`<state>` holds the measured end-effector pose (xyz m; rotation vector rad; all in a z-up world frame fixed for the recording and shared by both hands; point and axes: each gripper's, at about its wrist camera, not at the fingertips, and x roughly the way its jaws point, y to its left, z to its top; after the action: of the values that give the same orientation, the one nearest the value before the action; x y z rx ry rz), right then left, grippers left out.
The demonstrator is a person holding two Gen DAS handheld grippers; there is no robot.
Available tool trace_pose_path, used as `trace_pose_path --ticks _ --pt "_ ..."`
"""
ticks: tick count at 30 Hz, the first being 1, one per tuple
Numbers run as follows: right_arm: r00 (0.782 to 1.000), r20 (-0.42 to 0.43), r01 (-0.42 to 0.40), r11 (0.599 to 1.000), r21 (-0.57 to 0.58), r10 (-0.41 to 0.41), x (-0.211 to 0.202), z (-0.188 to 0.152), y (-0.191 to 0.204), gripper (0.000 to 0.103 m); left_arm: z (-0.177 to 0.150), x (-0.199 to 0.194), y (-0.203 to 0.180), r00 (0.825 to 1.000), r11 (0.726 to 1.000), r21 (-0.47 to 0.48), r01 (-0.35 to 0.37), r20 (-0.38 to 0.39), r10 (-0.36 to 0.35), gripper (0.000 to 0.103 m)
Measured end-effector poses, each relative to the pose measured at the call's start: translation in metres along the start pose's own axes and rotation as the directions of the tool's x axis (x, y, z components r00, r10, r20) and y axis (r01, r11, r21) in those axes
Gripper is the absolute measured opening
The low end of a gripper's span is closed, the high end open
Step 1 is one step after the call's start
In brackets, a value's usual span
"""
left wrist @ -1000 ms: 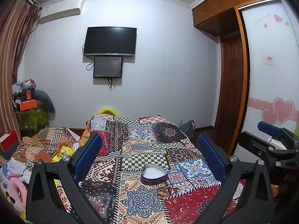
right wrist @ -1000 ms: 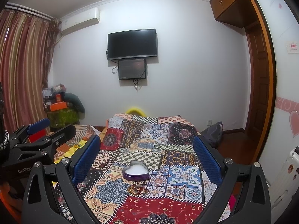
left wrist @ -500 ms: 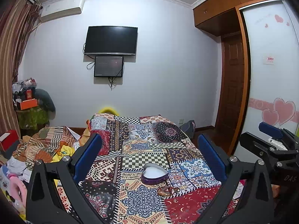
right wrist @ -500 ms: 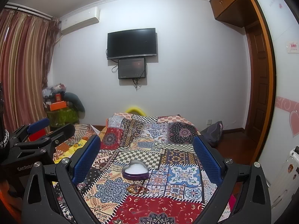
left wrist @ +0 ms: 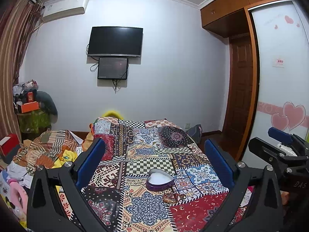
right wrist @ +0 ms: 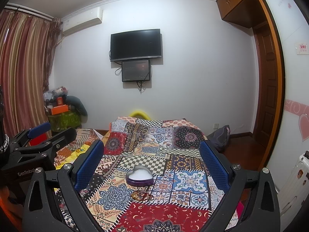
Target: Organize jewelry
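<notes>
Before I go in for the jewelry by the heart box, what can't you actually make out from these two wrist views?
- Jewelry pile: too small in both views to count or name pieces.
- Heart-shaped box: open, white inside; whether anything lies in it is unclear.
- Bed: near end cut off by the frame edge and both open grippers, left gripper, right gripper.

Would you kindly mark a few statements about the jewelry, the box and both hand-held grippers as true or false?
1. The heart-shaped box is open, with a white inside. True.
2. The jewelry lies inside the box. False: it lies on the patchwork cover, on the near side of the box.
3. The left hand-held gripper is open and holds nothing. True.
4. The right hand-held gripper is shut on the box. False: it is open, held above the bed.
</notes>
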<state>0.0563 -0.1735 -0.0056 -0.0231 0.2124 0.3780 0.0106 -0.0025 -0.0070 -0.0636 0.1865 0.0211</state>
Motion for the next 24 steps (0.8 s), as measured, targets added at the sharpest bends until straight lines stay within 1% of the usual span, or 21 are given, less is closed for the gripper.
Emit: trace_pose_path --ticks 9,13,15,20,22,24 --pt "1.0 -0.018 -0.001 1.0 0.005 0.001 0.006 -0.003 -0.004 0.098 -0.002 0.007 0.001 1.0 1.0 -0.002 -0.01 -0.017 0.01 0.103" --pt "0.999 -0.035 0.004 1.0 -0.001 -0.004 0.013 -0.006 -0.004 0.098 -0.005 0.014 0.005 0.999 1.0 -0.006 -0.021 -0.029 0.02 0.103" --pt "0.999 -0.049 0.009 1.0 -0.006 -0.009 0.019 -0.009 -0.004 0.098 -0.007 0.022 0.009 0.998 0.999 -0.013 -0.037 -0.043 0.037 0.103" --pt "0.995 -0.094 0.031 0.999 -0.011 -0.032 0.036 -0.021 -0.009 0.098 -0.019 0.051 0.026 0.99 0.996 -0.043 -0.073 -0.124 0.067 0.103" --pt "0.993 -0.114 0.036 0.999 -0.007 -0.037 0.042 -0.026 -0.011 0.098 -0.029 0.065 0.034 0.983 0.995 -0.056 -0.082 -0.171 0.071 0.103" --pt "0.988 -0.151 0.044 0.999 -0.004 -0.045 0.053 -0.034 -0.016 0.098 -0.038 0.078 0.041 0.975 0.994 -0.07 -0.08 -0.212 0.064 0.103"
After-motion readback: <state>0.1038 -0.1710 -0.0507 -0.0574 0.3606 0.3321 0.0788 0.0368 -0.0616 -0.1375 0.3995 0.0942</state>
